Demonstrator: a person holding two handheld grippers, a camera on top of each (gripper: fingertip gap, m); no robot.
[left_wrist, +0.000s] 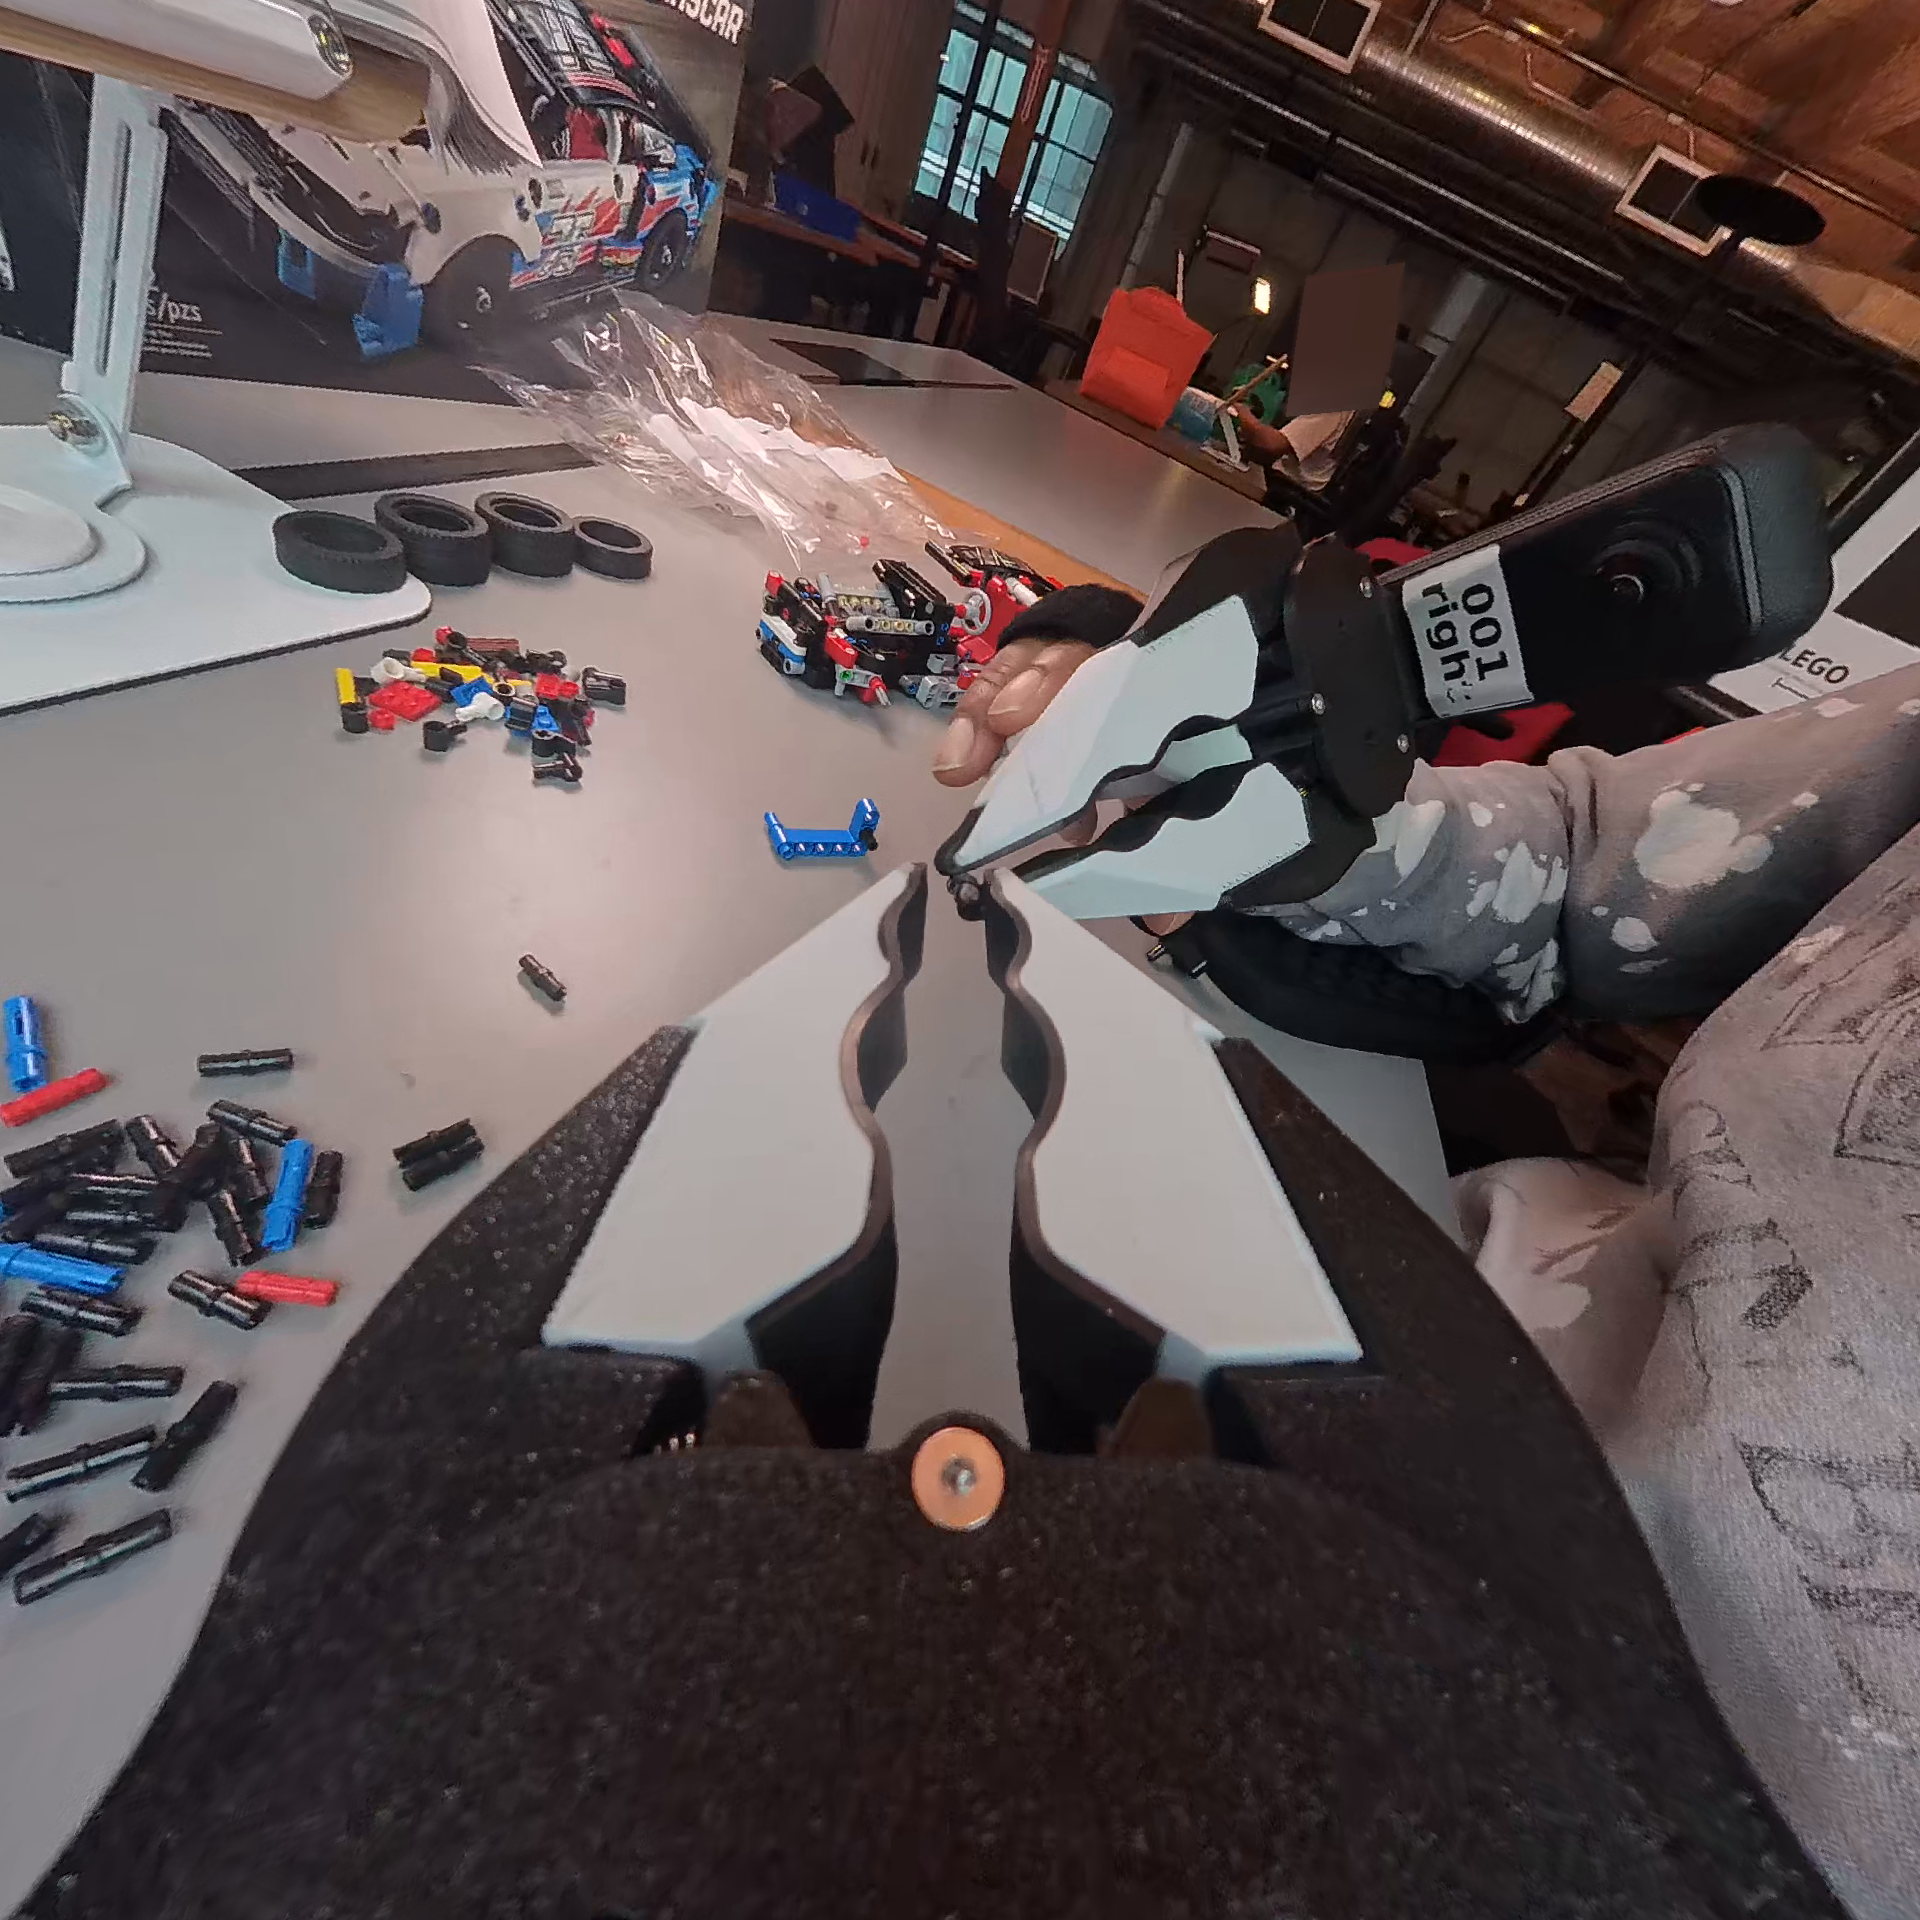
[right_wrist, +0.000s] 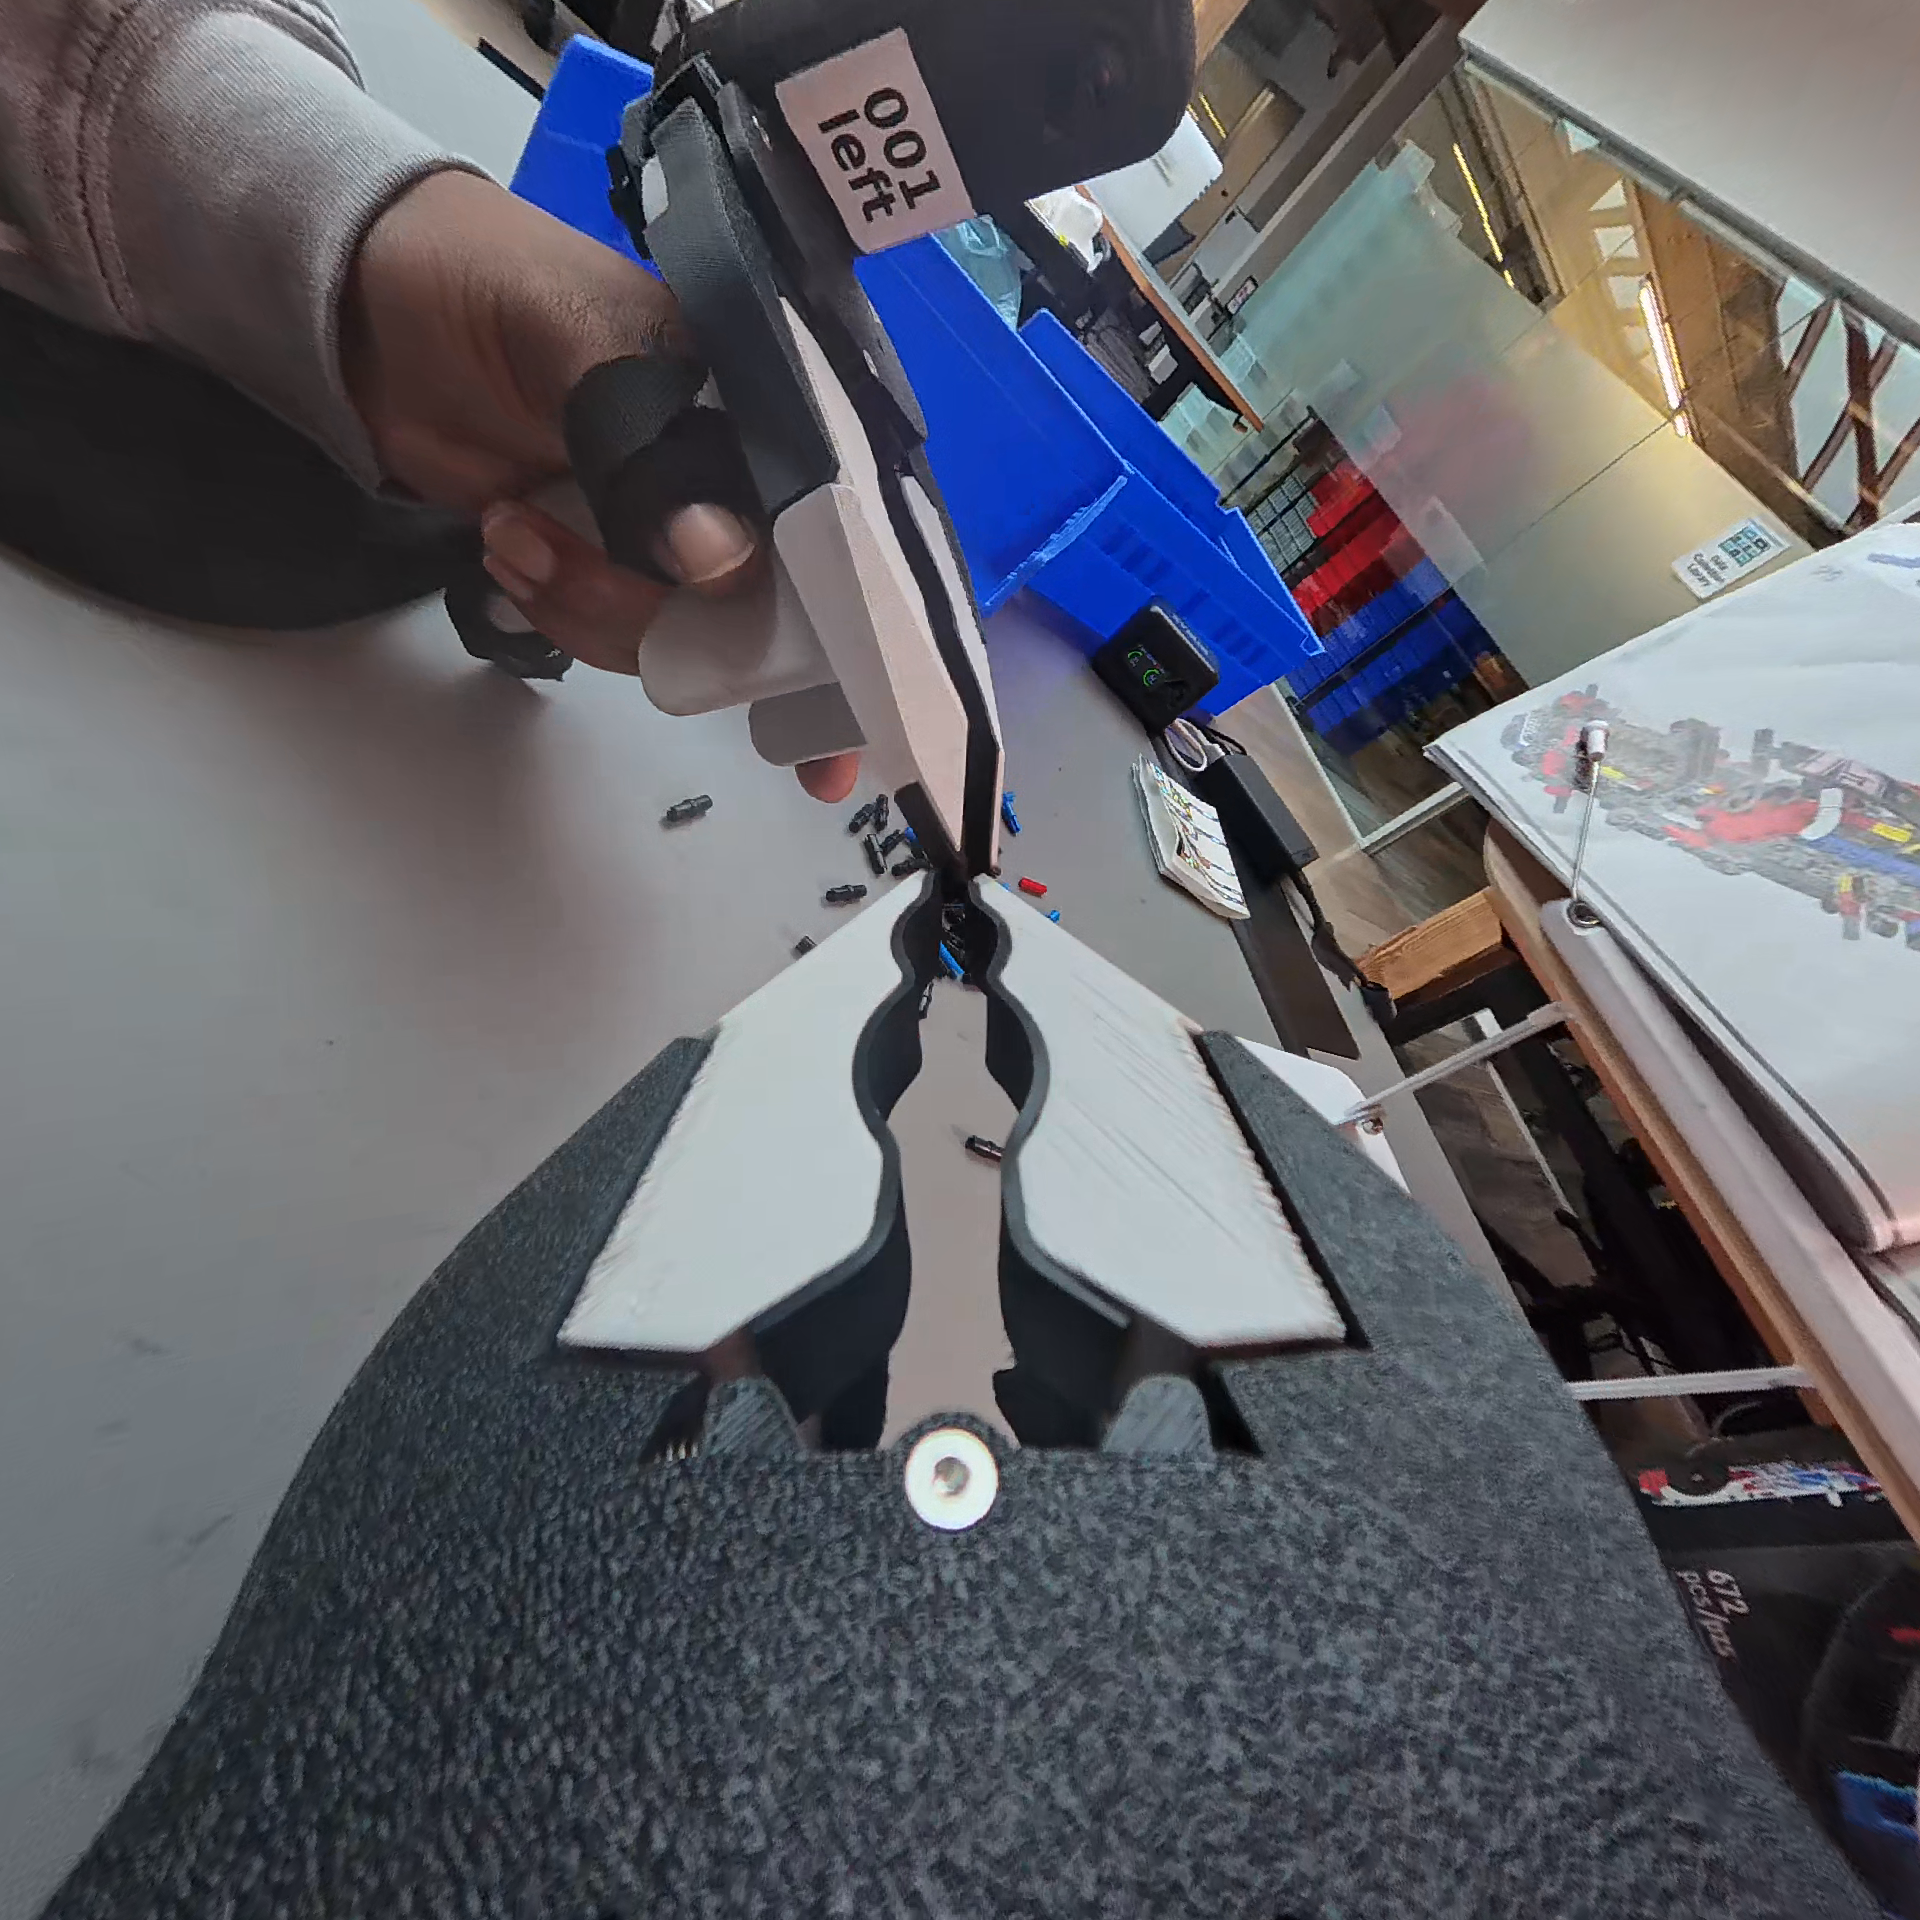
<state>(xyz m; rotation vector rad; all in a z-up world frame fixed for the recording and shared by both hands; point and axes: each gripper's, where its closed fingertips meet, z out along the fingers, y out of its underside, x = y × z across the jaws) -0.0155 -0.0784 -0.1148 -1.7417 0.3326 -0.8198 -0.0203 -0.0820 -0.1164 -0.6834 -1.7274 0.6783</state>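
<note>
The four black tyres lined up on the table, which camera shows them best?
The left wrist view: the four black tyres sit in a clear, unobstructed row on the grey table, beside the white stand base. The right wrist view does not show them at all.

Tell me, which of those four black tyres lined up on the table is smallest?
The tyre at the right end of the row, farthest from the white stand. It looks narrower and flatter than the other three tyres, though it also lies farthest from the camera.
</note>
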